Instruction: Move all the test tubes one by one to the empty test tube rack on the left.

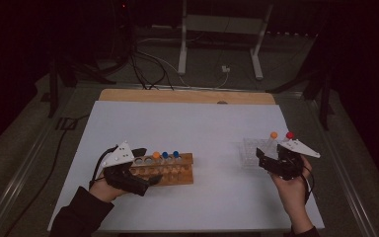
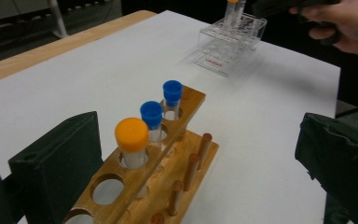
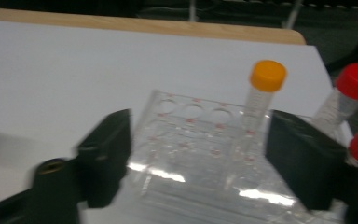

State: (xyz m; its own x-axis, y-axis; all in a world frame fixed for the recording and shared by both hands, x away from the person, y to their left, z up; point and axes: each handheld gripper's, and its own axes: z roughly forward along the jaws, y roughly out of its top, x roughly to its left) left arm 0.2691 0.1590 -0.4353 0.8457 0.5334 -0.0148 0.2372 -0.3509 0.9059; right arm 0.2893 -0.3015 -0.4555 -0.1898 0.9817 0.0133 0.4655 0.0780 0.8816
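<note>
I judge the work in hand to be moving capped tubes between the wooden rack (image 1: pixel 165 169) at my left and the clear plastic rack (image 3: pixel 200 154) at my right on the white tabletop (image 1: pixel 202 128). My left tool (image 2: pixel 200 158) stands wide and holds nothing; its jaws are at both sides of the wooden rack, where an orange-capped tube (image 2: pixel 133 142) and two blue-capped tubes (image 2: pixel 152 120) stand upright in one row. My right tool (image 3: pixel 198 154) is partly open and also empty, just before the clear rack. There another orange-capped tube (image 3: pixel 261 100) leans a little in a far hole, and two red-capped tubes (image 3: pixel 347 95) stand just to the right.

These tubes look light, stiff and smooth, so I think they can slip or tip easily. I would grip just under the cap, where the wall is straight, and lift straight up so the light rack does not come with it.
</note>
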